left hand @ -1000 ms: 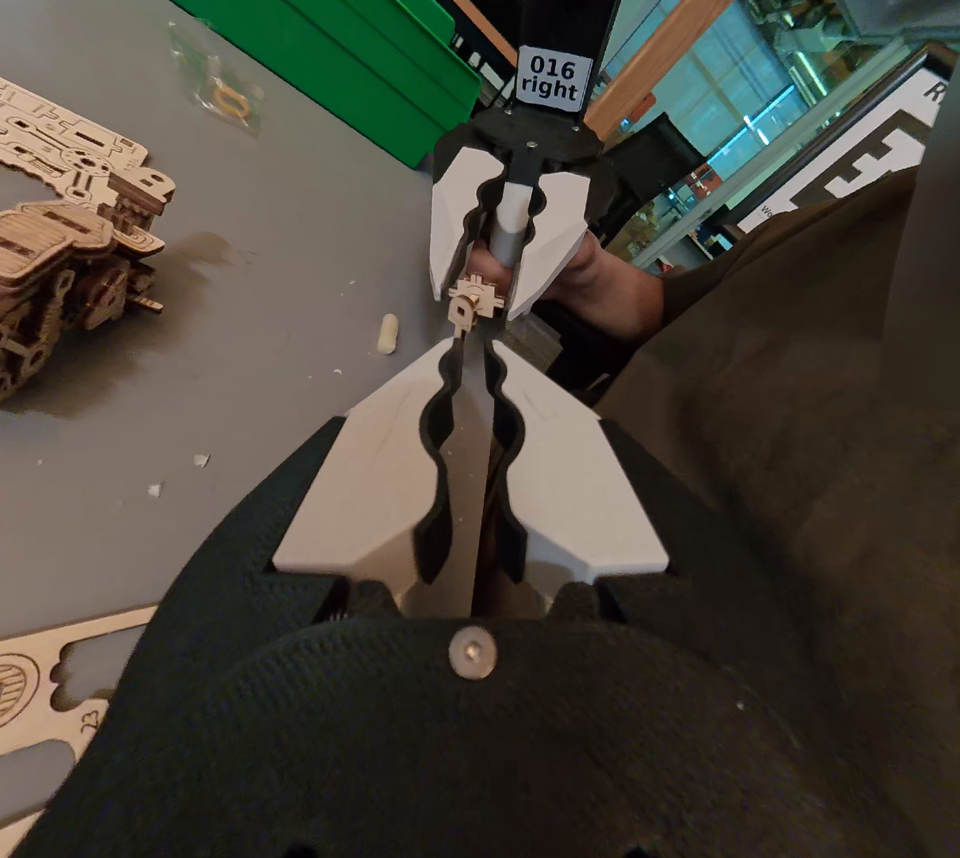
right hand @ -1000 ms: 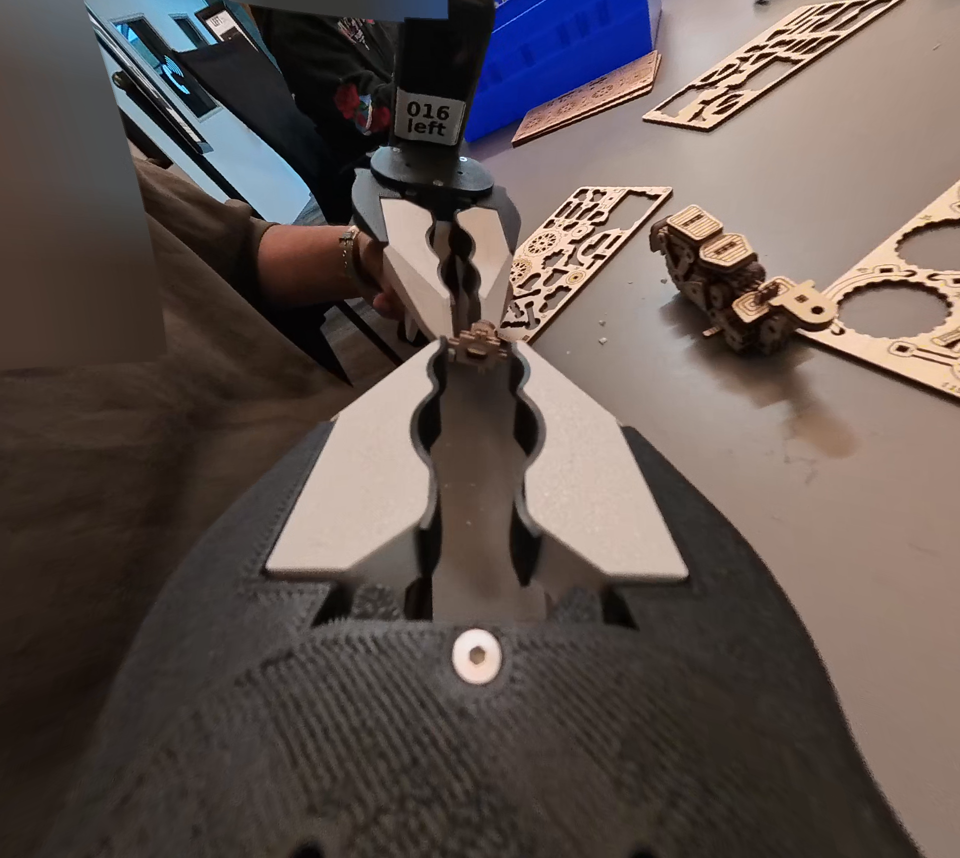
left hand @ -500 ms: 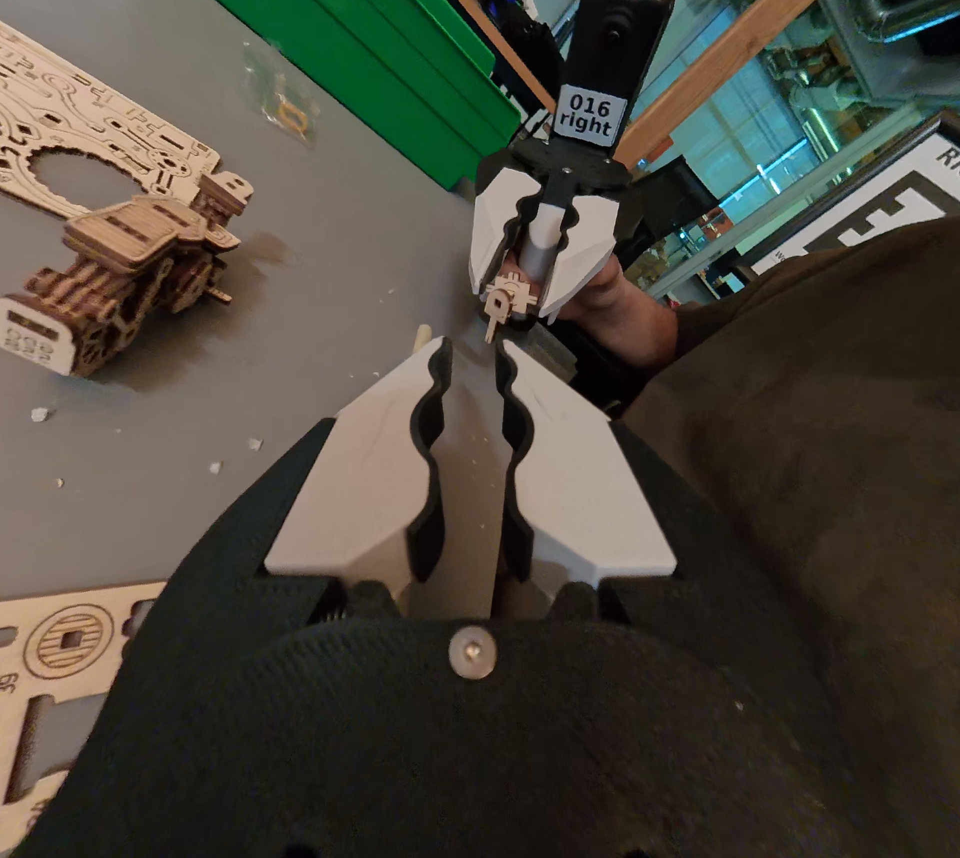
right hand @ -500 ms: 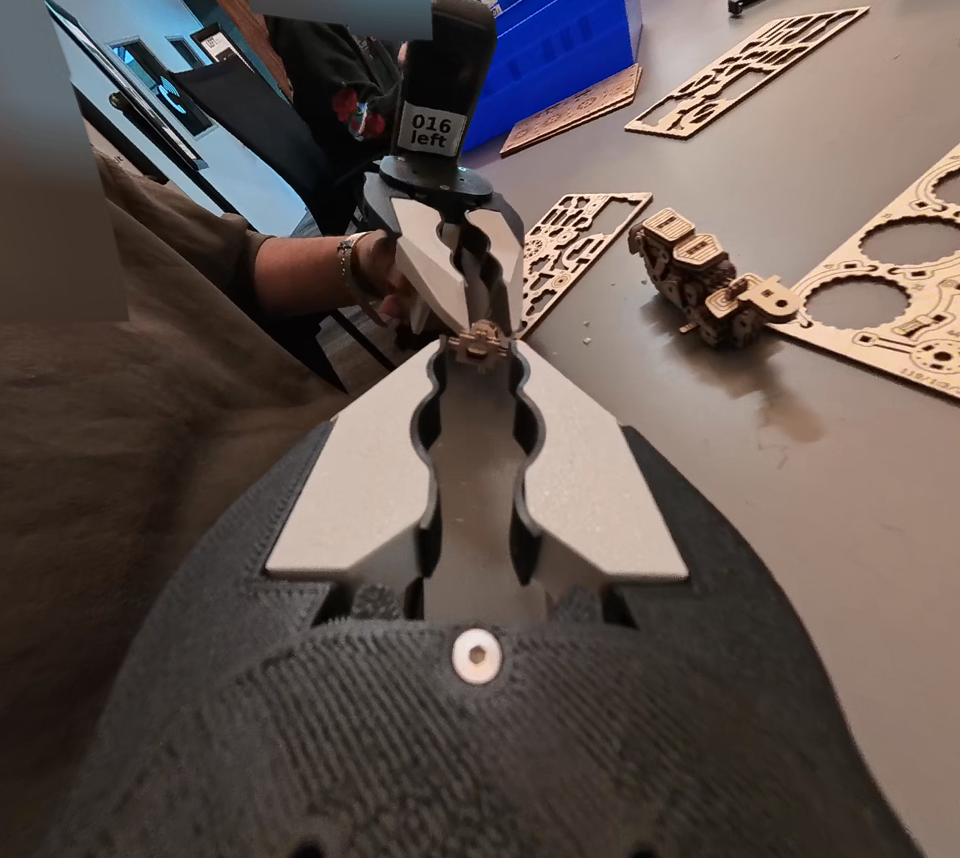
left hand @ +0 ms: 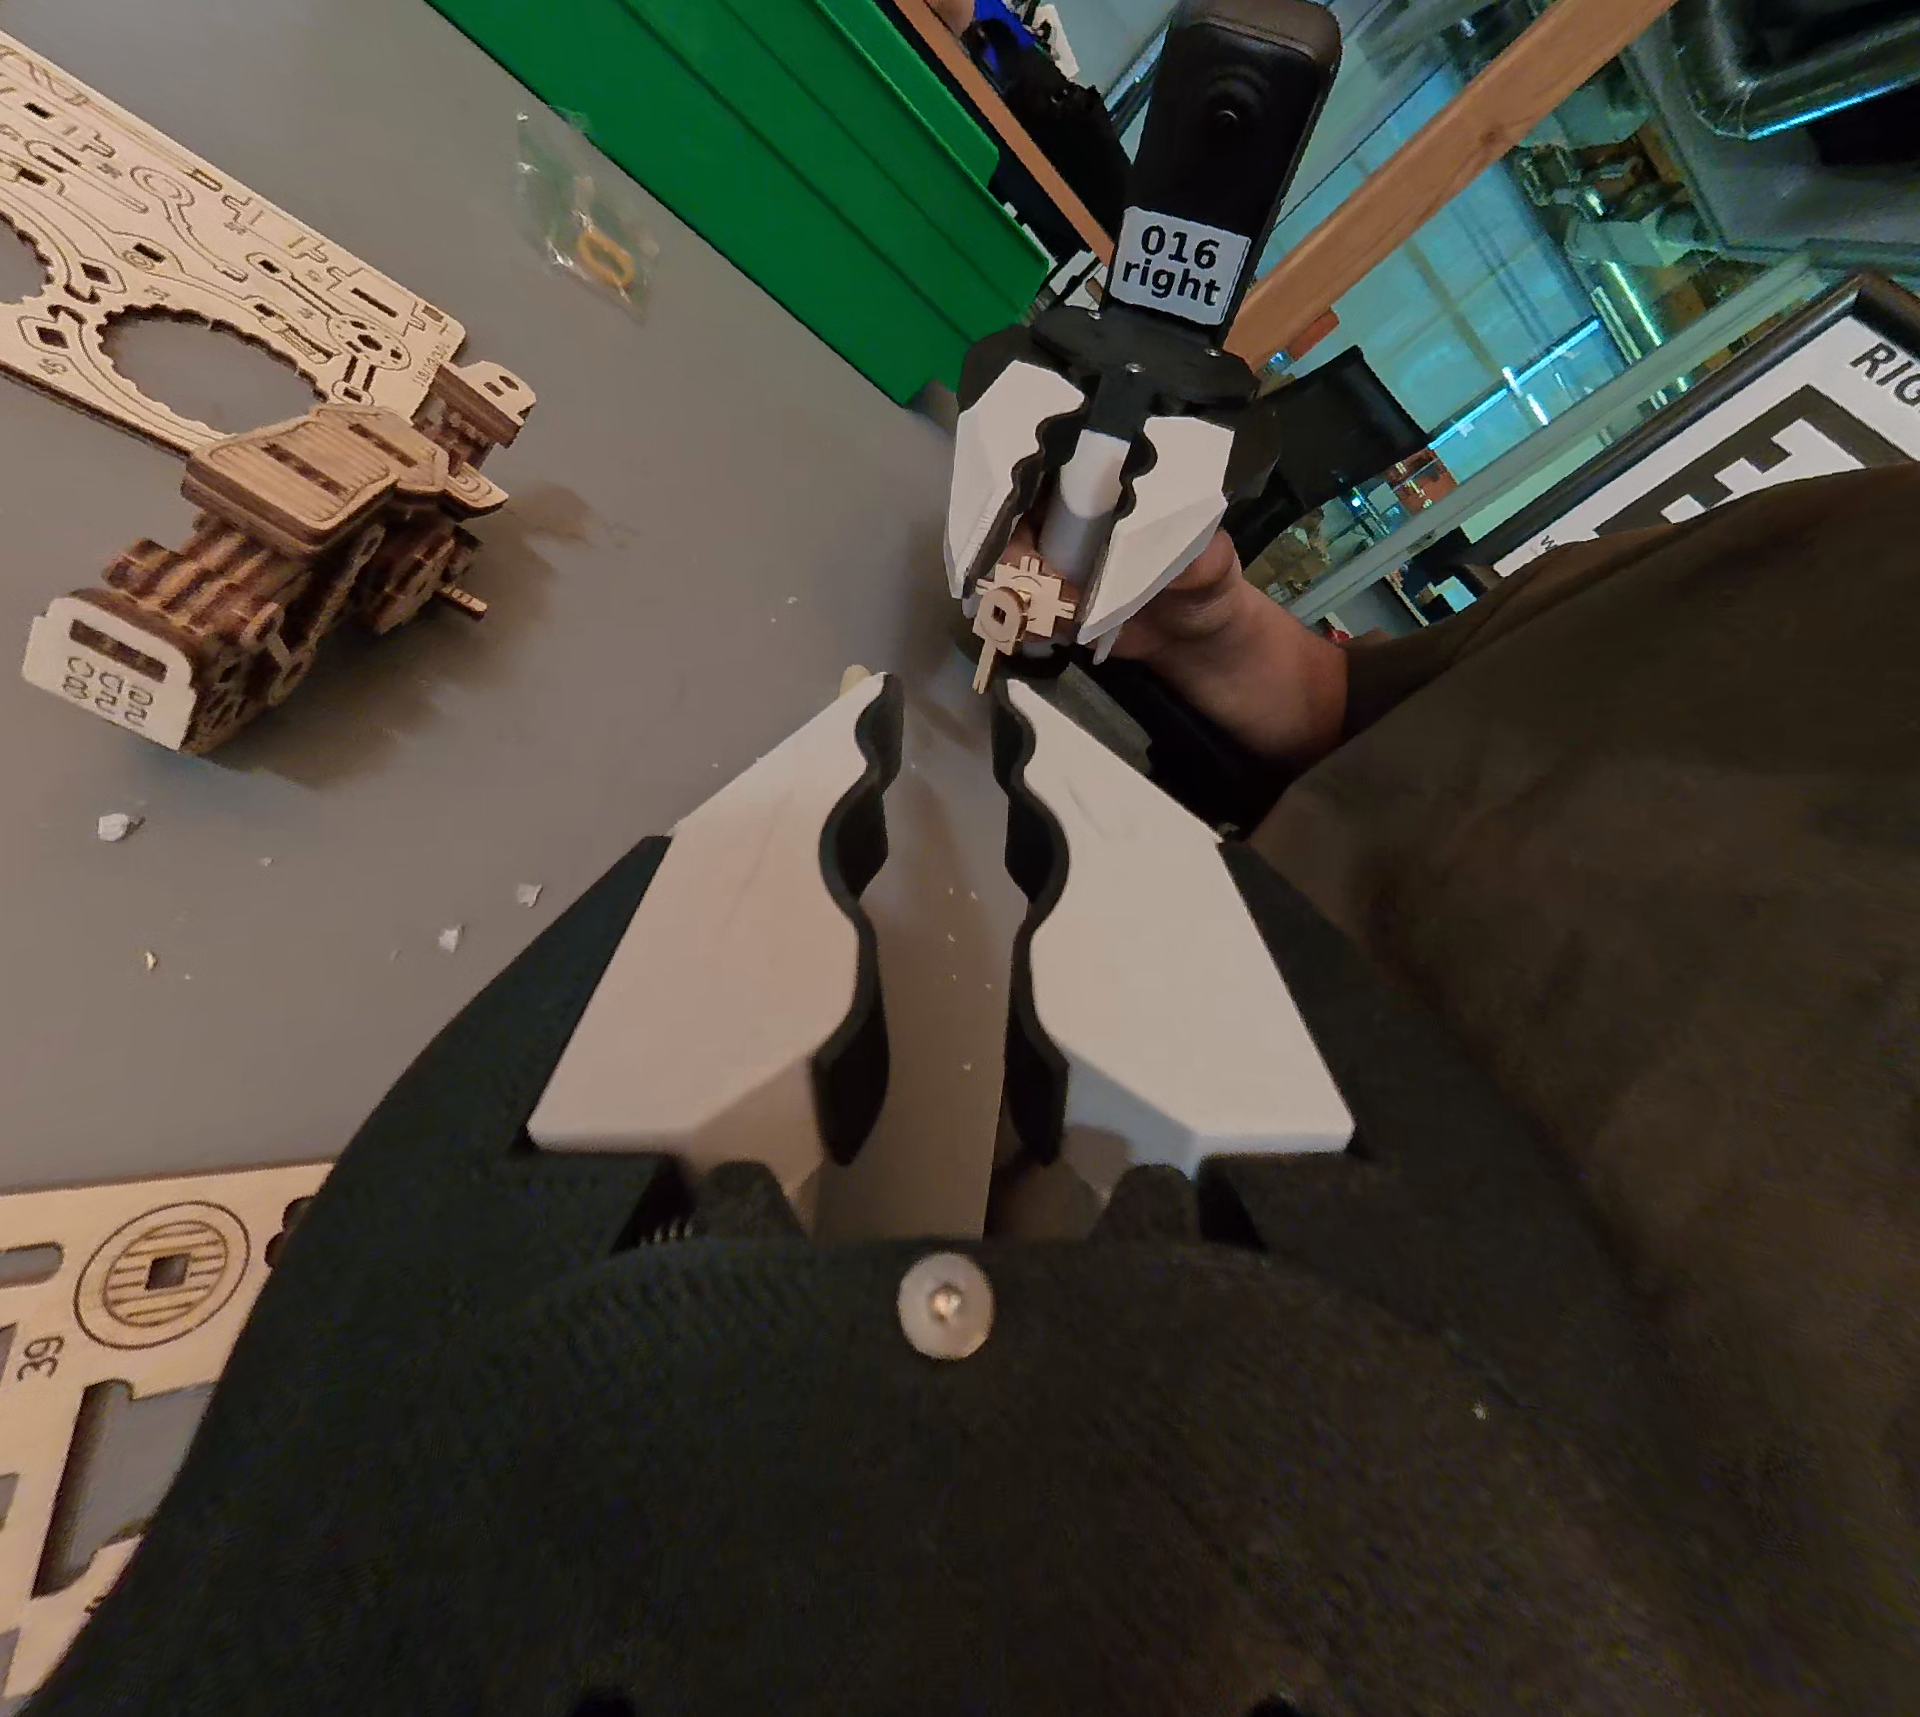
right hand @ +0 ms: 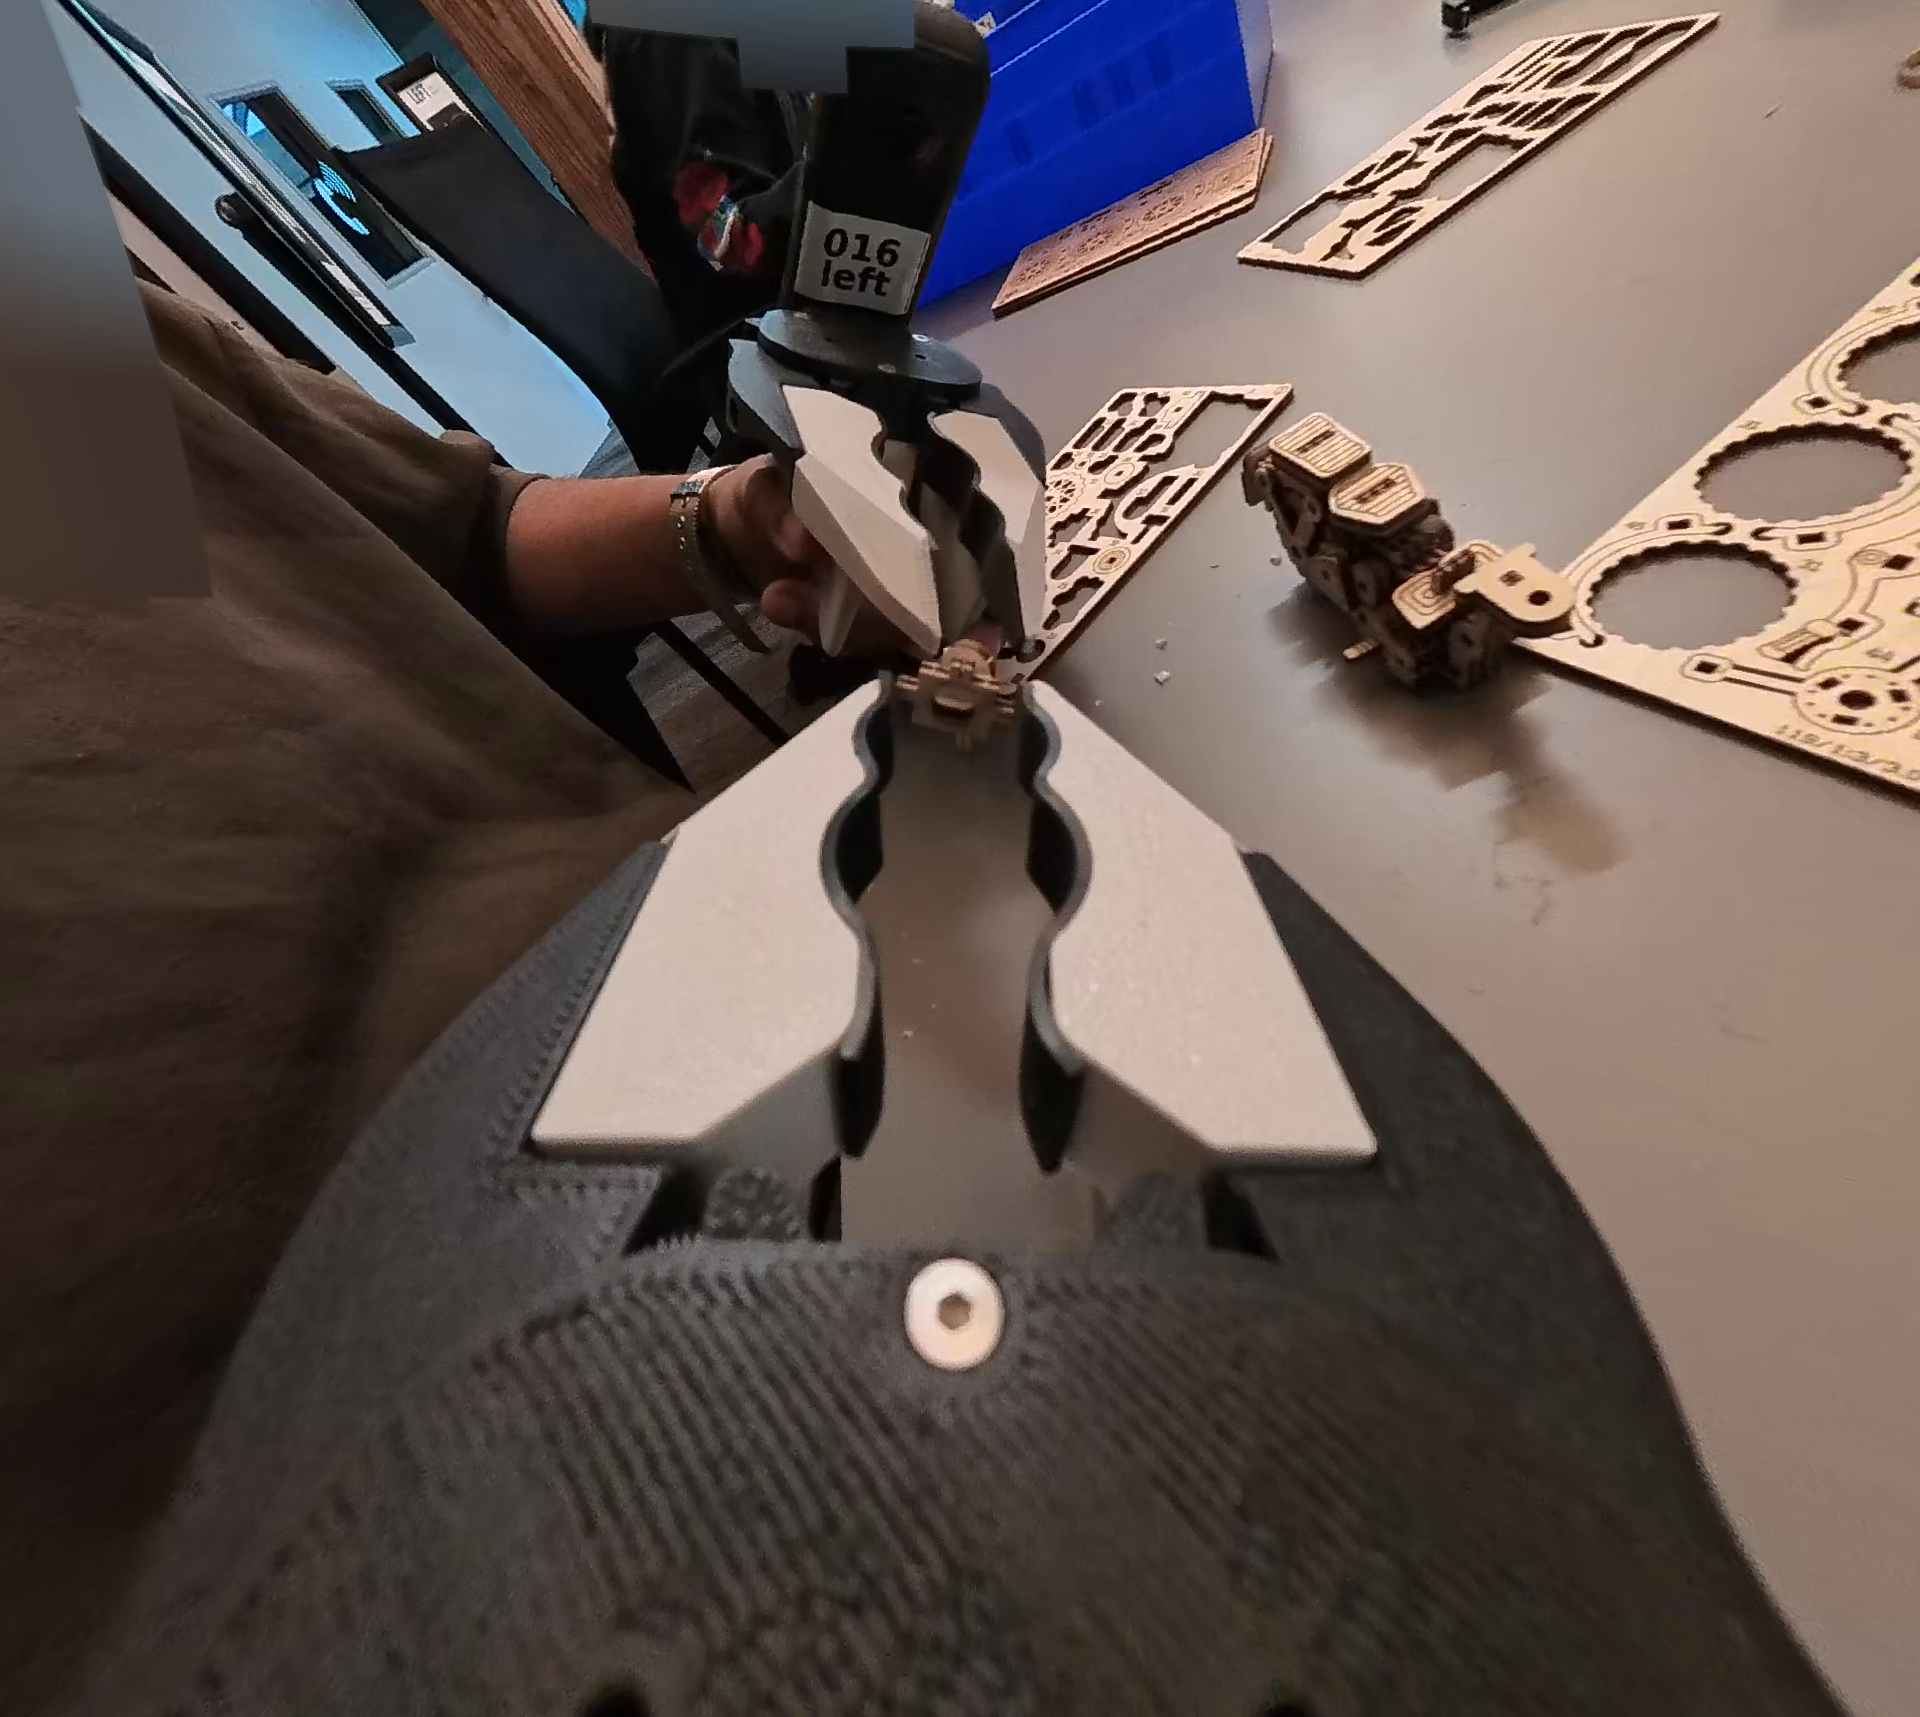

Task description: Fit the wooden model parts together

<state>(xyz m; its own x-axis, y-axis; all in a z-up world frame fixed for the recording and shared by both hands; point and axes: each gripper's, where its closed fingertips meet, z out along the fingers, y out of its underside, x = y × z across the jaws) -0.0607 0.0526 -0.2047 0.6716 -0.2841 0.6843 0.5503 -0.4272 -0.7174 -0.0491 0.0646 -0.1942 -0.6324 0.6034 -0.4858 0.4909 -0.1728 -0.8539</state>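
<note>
Above the near edge of the grey counter [left hand: 665, 524], the right gripper [right hand: 956, 711] holds a small toothed wooden gear piece [right hand: 958, 703] between the tips of its jaws, which are clenched on it; the left wrist view shows the same gear piece [left hand: 1016, 613] with a thin wooden pin [left hand: 985, 668] hanging from its centre. The left gripper [left hand: 943, 711] faces it tip to tip, jaws parted and empty, just short of the pin and not touching it. The opposed arrangement suggests that one tool steadies the sub-assembly in the air while the other is free to seat or adjust the pin; whether the pin is fully home cannot be told.

The partly built wooden vehicle model [left hand: 281, 555] stands on the counter well apart from both grippers, presumably parked until the gear unit is ready for it; it also appears in the right wrist view [right hand: 1392, 555]. Laser-cut plywood part sheets [right hand: 1766, 587] lie flat around the model, with round gear-shaped holes where pieces are gone. A small clear bag with a rubber band [left hand: 597, 254] lies near a green bin [left hand: 665, 57], and blue bins [right hand: 1122, 78] stand at the far side.
</note>
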